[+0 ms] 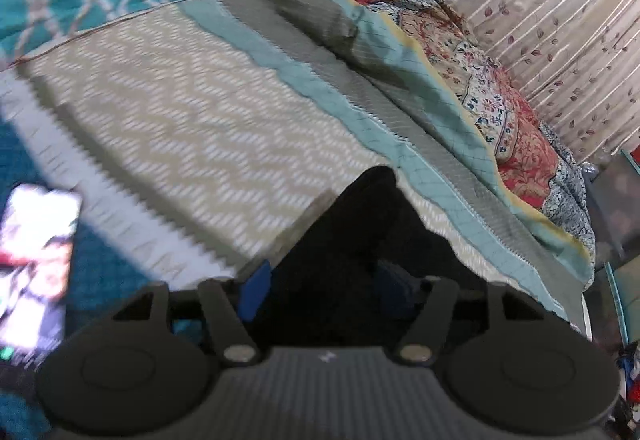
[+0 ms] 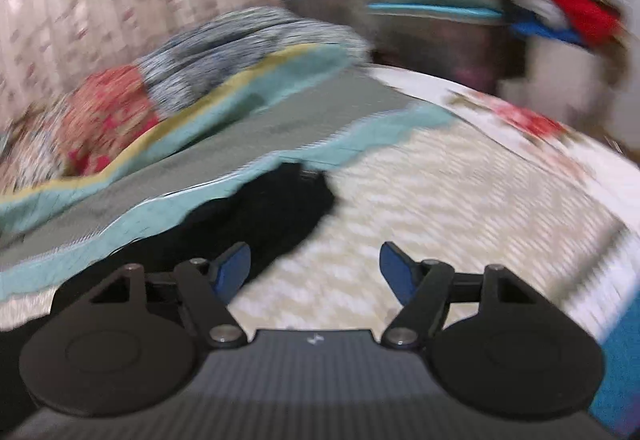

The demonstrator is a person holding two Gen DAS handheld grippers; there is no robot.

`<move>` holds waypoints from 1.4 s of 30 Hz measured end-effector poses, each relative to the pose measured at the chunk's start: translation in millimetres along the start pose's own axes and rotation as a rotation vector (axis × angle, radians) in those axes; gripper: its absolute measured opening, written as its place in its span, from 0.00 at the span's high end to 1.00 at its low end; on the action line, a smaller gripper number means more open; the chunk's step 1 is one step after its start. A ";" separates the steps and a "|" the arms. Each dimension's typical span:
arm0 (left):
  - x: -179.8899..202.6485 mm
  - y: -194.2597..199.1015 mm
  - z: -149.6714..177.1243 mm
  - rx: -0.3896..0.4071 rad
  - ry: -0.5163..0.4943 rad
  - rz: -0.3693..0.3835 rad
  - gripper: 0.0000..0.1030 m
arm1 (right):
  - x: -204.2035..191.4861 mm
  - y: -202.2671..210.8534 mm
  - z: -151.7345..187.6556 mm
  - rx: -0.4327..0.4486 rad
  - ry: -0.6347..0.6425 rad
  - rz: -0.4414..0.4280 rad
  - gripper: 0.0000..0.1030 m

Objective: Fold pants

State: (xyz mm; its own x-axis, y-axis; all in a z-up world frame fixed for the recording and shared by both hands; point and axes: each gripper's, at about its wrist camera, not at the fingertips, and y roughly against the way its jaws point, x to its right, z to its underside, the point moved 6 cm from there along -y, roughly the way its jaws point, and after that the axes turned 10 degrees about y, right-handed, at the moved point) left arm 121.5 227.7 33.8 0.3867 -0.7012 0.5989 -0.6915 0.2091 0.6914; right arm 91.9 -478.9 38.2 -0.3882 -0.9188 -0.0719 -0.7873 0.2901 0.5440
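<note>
Your left gripper [image 1: 324,290] stands open around the black pants [image 1: 360,240]; your right gripper [image 2: 316,274] gapes empty over the quilt [image 2: 440,200]

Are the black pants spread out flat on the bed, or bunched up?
Bunched up. The black pants lie as a dark crumpled heap on the cream bedcover; no flat legs show.

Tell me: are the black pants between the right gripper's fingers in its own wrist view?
No: the black pants lie left of the open right gripper.
</note>
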 end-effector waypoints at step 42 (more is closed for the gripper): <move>-40.0 38.3 130.0 -0.074 0.104 -0.012 0.74 | -32.9 17.3 89.2 -0.200 0.141 0.064 0.60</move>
State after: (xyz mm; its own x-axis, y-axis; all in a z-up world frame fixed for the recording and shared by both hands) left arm 0.2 175.2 -16.2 0.4587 -0.6300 0.6266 -0.6410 0.2537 0.7244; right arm 48.3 -419.8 -24.6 -0.3523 -0.9326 0.0779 -0.6477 0.3030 0.6991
